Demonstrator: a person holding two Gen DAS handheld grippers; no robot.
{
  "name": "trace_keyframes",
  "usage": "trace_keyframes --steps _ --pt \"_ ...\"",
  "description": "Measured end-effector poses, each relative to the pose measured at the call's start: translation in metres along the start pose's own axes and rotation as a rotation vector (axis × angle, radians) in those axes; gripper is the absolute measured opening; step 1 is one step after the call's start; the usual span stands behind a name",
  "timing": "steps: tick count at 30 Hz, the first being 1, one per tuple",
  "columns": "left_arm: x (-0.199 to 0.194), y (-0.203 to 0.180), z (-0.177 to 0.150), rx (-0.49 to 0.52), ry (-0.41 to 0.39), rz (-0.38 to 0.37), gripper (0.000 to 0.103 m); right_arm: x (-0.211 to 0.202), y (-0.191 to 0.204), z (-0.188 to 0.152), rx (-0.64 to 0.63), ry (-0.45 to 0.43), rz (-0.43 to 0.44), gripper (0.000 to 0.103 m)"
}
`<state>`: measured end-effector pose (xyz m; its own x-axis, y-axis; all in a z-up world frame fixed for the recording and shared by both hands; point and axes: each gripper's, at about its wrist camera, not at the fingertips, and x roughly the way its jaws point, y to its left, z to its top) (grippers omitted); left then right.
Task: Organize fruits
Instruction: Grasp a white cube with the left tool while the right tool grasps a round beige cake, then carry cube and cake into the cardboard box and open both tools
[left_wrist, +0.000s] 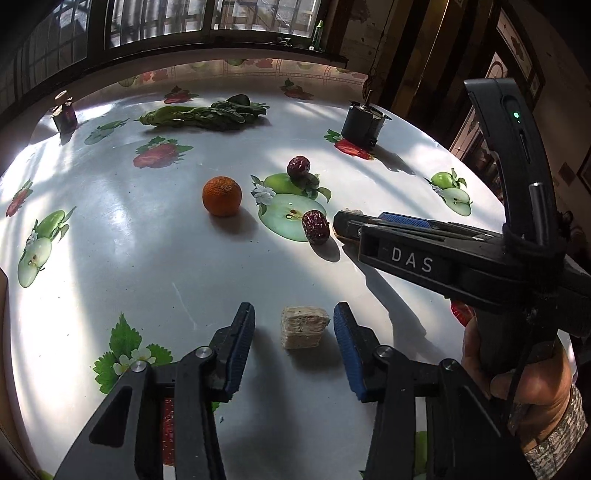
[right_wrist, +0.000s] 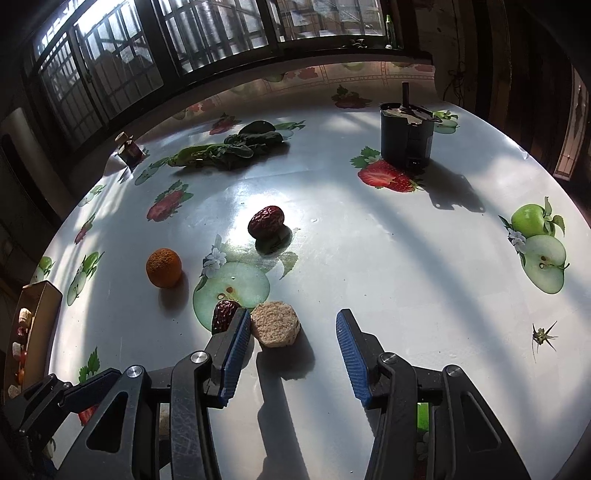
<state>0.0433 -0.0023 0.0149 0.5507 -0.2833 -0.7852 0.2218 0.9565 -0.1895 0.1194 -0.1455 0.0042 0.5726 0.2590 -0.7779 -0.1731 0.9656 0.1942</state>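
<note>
Two pale food blocks sitting between open jaws on the fruit-print table

A crumbly beige block (left_wrist: 304, 326) is lying untouched inside the left gripper (left_wrist: 294, 317); a round biscuit-like piece (right_wrist: 275, 324) is leaning on one pad of the unclosed right gripper (right_wrist: 291, 328), risking crumbling or nudging the wrinkled red date (right_wrist: 224, 315) beside it.

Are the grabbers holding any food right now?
No. The left hand-held gripper straddles a pale block without touching. The right hand-held gripper is beside a round cake, not gripping.
</note>
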Motion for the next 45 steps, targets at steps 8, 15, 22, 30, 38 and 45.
trace_keyframes --steps 8,15,22,30,38,45 --pt "-0.002 0.007 -0.004 -0.018 -0.021 -0.011 0.023 0.001 0.010 -0.003 -0.067 -0.008 -0.065 0.029" --pt "-0.021 0.019 -0.001 -0.038 -0.079 -0.021 0.023 -0.004 0.005 -0.004 -0.026 -0.031 -0.057 0.029" --pt "-0.023 0.029 0.001 -0.080 -0.058 -0.060 0.023 -0.014 0.005 -0.009 0.037 -0.045 -0.060 0.029" --pt "-0.056 0.028 -0.002 -0.104 -0.136 -0.075 0.023 -0.073 0.020 -0.036 0.023 -0.079 -0.062 0.029" --pt "-0.137 0.063 -0.044 -0.157 -0.222 -0.031 0.023 -0.118 0.049 -0.054 -0.012 -0.128 0.008 0.030" --pt "-0.196 0.129 -0.091 -0.265 -0.273 0.136 0.023 -0.116 0.116 -0.061 -0.093 -0.102 0.131 0.030"
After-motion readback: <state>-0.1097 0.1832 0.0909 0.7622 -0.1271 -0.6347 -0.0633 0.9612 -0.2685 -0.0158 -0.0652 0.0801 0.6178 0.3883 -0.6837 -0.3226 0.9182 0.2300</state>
